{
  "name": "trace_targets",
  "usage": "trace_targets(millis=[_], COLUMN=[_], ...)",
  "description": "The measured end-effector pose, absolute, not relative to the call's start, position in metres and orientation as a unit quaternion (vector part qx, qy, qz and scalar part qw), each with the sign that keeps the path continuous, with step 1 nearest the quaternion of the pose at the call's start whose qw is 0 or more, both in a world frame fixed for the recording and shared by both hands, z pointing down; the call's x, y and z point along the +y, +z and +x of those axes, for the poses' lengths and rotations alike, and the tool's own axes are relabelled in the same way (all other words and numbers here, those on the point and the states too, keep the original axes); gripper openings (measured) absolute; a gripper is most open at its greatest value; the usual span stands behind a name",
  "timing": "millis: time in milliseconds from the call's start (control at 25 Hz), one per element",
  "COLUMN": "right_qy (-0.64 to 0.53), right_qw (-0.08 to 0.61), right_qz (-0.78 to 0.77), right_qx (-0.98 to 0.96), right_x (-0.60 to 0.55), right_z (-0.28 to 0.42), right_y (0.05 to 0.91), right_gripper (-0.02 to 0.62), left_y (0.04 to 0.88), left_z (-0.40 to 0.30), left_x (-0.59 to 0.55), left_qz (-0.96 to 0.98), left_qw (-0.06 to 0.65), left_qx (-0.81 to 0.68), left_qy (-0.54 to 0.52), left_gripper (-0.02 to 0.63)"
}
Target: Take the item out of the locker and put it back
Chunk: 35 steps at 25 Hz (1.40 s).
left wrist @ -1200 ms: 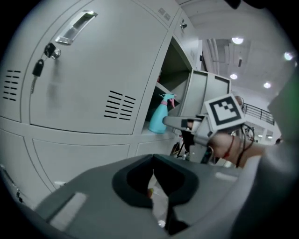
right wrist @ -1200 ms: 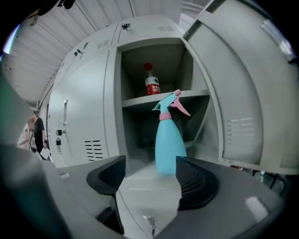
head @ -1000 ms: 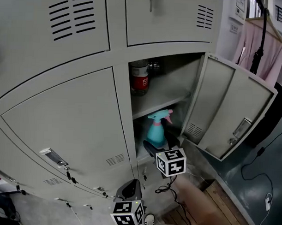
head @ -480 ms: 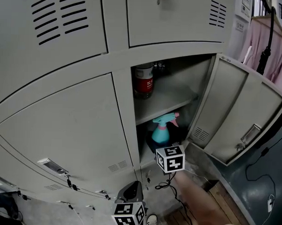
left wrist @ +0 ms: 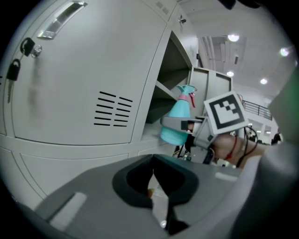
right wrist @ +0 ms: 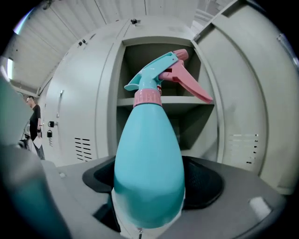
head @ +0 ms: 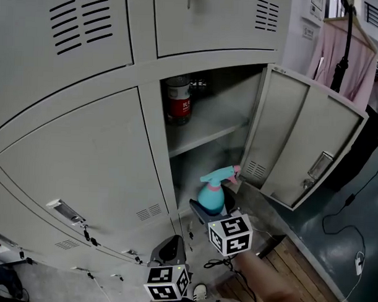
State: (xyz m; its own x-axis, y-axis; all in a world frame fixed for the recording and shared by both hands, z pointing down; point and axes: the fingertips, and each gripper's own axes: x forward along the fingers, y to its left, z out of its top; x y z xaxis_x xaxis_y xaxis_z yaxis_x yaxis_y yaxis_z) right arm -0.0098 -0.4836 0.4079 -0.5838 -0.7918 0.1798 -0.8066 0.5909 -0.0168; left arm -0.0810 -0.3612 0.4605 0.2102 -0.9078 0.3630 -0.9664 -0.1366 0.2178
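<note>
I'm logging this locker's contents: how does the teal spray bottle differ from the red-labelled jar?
The spray bottle is teal with a pink trigger; the jar has a red label. The spray bottle is clamped in the right hand-held gripper; the jar stands free on the upper shelf. The spray bottle narrows toward its neck; the jar is straight-sided. Both are upright.

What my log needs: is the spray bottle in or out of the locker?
Out: the right gripper holds the spray bottle upright, in front of the locker opening.
</note>
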Motion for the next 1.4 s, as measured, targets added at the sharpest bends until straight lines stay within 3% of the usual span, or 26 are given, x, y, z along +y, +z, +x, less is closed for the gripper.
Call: trace_targets(millis=[600,1400], right_qy=[0.089,0.092], right_qw=[0.091,0.090], right_qz=[0.468,0.457], right_qx=[-0.874,-0.880], right_x=[-0.357,-0.397], right_z=[0.050,0.036], right_y=[0.447,0.446], right_gripper=[0.413,0.413], left_y=[0.452,0.449], left_z=[-0.053,-0.048], left_x=[-0.334,-0.346], left_qz=[0.771,0.774], left_qw=[0.180,0.181], left_qx=[-0.607,-0.602], left_qy=[0.072,0.074], left_gripper=[0.008,0.008])
